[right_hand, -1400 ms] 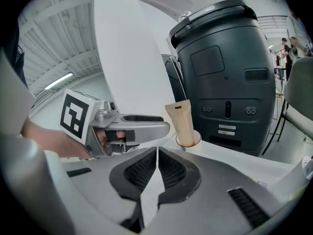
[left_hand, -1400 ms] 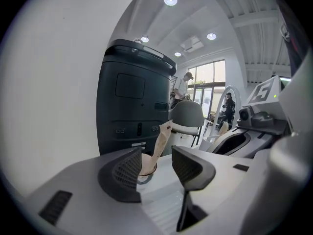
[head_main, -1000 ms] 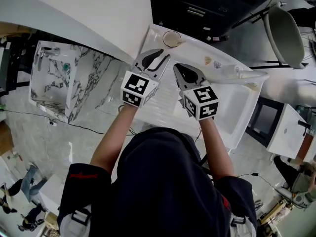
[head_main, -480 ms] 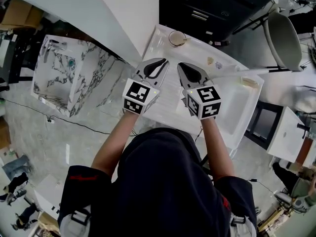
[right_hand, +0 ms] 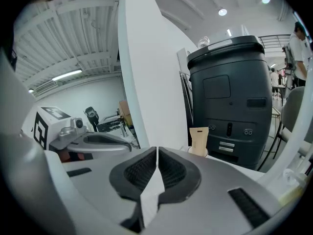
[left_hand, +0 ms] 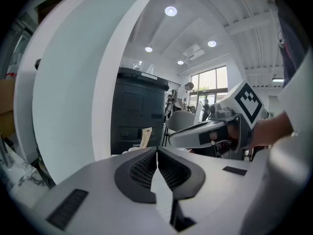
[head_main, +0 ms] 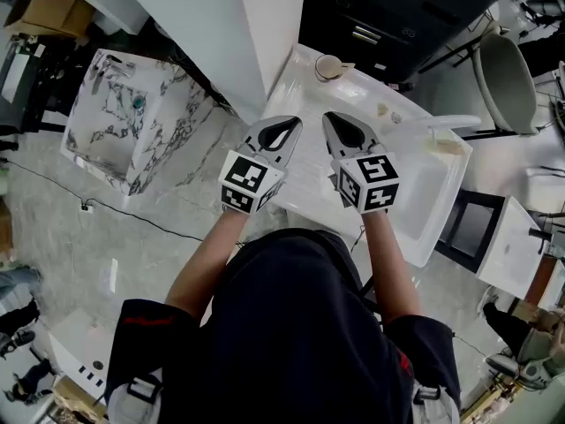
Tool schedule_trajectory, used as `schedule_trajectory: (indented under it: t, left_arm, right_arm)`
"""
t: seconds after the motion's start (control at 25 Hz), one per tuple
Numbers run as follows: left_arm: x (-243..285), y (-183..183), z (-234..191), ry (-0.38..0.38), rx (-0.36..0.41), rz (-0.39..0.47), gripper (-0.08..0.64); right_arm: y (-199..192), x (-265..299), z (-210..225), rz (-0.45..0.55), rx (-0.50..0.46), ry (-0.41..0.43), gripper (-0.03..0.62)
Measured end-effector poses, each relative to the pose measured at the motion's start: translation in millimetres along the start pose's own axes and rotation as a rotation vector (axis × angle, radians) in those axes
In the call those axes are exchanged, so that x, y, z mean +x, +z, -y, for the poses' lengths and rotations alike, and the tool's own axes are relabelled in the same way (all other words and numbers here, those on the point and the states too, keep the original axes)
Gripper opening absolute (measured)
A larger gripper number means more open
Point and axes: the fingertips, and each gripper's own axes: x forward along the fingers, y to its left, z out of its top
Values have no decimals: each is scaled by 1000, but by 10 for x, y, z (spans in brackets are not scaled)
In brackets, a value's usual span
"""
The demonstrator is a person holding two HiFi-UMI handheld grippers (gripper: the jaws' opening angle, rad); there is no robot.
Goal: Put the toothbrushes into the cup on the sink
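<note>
A small round cup (head_main: pixel 329 66) stands at the far corner of the white sink counter (head_main: pixel 305 162), with a beige toothbrush pack (right_hand: pixel 198 140) upright in it. The same pack (left_hand: pixel 145 137) shows past the jaws in the left gripper view. My left gripper (head_main: pixel 286 124) hovers over the counter short of the cup. Its jaws have just been closing and now meet with nothing between them. My right gripper (head_main: pixel 335 118) hangs beside it, shut and empty. Each gripper view shows the other gripper alongside.
The basin (head_main: pixel 424 193) and a white faucet (head_main: pixel 444 123) lie to the right. A tall black cabinet (head_main: pixel 397 11) stands behind the cup, a white wall panel (head_main: pixel 212 25) to its left. A marble-patterned unit (head_main: pixel 132 122) sits on the floor at left, a chair (head_main: pixel 508 69) at right.
The left gripper's jaws have gone from open to shut with nothing in them. Both grippers have drawn back from the cup, which now sits farther ahead of them.
</note>
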Motion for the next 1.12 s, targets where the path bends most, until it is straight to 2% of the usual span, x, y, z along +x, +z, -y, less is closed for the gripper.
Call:
schedule_trajectory:
  t: [0.28, 0.48, 1.12]
  left_arm:
    - [-295, -36, 94, 13, -2, 33, 15]
    - [-469, -53, 203, 10, 3, 56, 15]
    - [-502, 15, 514, -16, 30, 73, 15]
  right_arm:
    - [-55, -124, -223, 13, -20, 6, 38]
    - [-104, -247, -341, 28, 1, 3, 38]
    - [-226, -623, -338, 61, 10, -33, 38]
